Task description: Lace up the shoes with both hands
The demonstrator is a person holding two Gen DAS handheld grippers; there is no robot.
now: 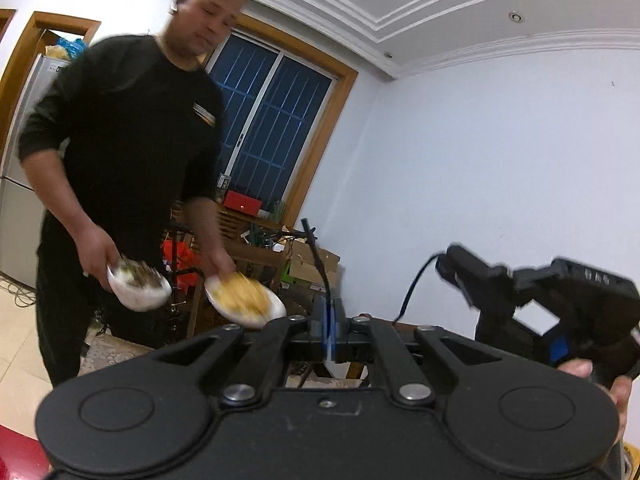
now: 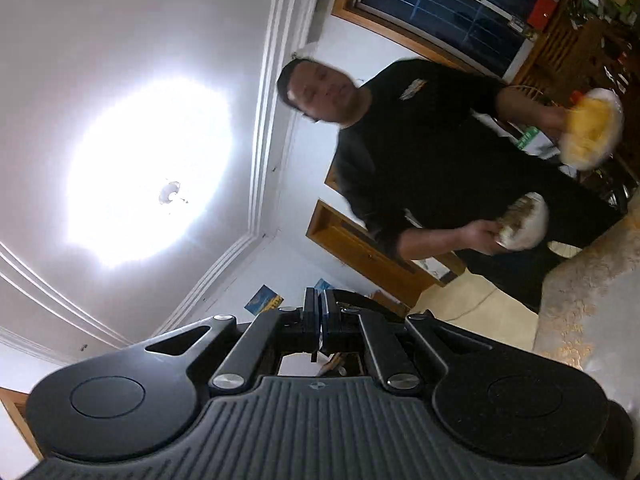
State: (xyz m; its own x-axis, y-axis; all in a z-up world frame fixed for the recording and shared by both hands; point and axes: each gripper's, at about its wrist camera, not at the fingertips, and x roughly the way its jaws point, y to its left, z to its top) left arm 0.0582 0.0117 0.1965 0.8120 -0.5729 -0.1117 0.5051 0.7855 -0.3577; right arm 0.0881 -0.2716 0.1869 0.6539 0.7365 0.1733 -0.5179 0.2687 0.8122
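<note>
While both jaws sit together, L gripper [image 1: 329, 320] & R gripper [image 2: 321, 322] hide any shoes.

A person in a black long-sleeved top [image 1: 132, 128] is seen standing across the room, a dish carried in each hand: a white bowl [image 1: 138, 289] of dark, blurred food and a white plate [image 1: 245, 299] of yellow food. A barred window [image 1: 266, 120] in a wooden frame is seen behind, dark outside. A red box [image 1: 243, 201] is set on a cluttered wooden cabinet below it. A lit ceiling lamp [image 2: 150, 168] is blown out white in the right wrist view.
</note>
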